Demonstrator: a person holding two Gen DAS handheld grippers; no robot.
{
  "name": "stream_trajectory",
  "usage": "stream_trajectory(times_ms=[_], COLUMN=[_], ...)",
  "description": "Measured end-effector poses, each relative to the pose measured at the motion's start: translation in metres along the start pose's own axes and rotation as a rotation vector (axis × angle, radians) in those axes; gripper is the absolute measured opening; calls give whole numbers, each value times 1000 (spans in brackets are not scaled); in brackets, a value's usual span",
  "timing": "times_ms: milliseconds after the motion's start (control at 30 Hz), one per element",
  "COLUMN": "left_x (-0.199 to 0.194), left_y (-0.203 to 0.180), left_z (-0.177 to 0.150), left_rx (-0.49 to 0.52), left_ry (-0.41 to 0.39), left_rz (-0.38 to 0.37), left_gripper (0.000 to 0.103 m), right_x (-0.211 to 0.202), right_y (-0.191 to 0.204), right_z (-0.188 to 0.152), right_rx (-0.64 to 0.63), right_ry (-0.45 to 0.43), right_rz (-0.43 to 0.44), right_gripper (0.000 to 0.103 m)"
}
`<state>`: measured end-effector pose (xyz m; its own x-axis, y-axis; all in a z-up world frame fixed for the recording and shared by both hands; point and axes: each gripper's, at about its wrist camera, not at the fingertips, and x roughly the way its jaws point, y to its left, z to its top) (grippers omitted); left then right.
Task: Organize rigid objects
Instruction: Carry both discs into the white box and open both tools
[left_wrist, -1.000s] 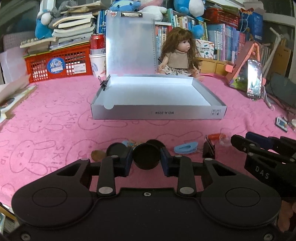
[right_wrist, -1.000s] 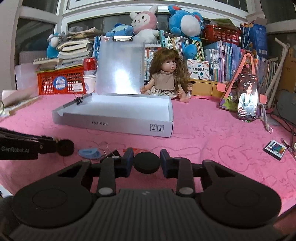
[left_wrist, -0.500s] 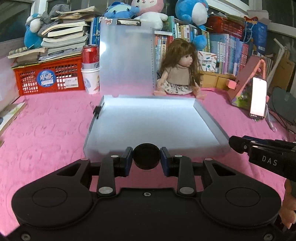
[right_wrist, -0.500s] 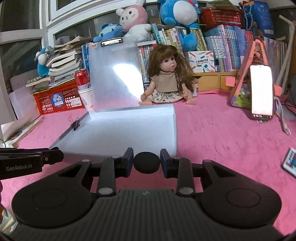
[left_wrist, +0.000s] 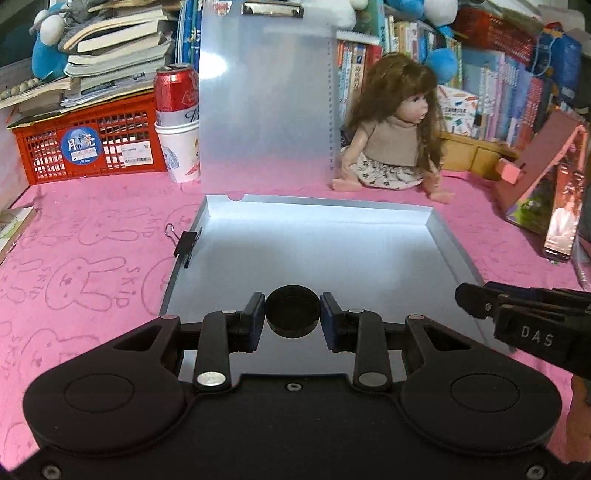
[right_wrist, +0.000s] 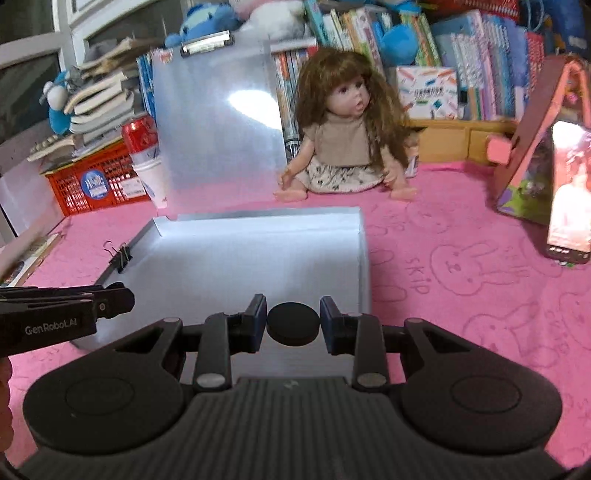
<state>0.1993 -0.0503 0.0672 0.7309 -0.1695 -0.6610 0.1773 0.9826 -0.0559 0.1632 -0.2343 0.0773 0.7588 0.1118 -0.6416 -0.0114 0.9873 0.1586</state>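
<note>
The left gripper (left_wrist: 292, 317) has its jaws clenched on a round black cap with a hollow top (left_wrist: 292, 316), holding it above the near part of the shallow white cardboard tray (left_wrist: 448, 246), whose floor looks bare. The right gripper (right_wrist: 293, 324) likewise grasps a flat round black disc (right_wrist: 293, 323) between its blue-padded jaws, and hangs over the tray's near right corner (right_wrist: 364, 258); in the left wrist view it shows from the side at the right edge (left_wrist: 476, 301), just beside the tray's right wall. The tray lies on a counter covered by a pink cloth printed with rabbit outlines (left_wrist: 85, 266), and a black binder clip (left_wrist: 186, 245) grips its left wall. A translucent plastic clipboard (left_wrist: 264, 103) stands upright at the tray's far edge. Behind it sit a long-haired doll in a beige top (left_wrist: 393, 136), a red drink can set in a white paper cup (left_wrist: 176, 92) and a red plastic basket (left_wrist: 86, 142) under stacked books.
</note>
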Motion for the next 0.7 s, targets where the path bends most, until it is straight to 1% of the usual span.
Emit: stream_trajectory(times_ms=[167, 300, 700], left_x=[25, 43, 61], left_y=[-2, 0, -1], left_z=[1, -2, -16], left_rx=[4, 4, 17], left_ry=[34, 66, 107], left_rz=[43, 77, 87], left_gripper=[31, 31, 31], right_x=[23, 33, 49], right_y=[1, 1, 8], right_z=[2, 2, -1], right_rx=[-6, -10, -44], right_ry=[43, 61, 100], right_rz=[-16, -16, -24], right_gripper=[36, 36, 36])
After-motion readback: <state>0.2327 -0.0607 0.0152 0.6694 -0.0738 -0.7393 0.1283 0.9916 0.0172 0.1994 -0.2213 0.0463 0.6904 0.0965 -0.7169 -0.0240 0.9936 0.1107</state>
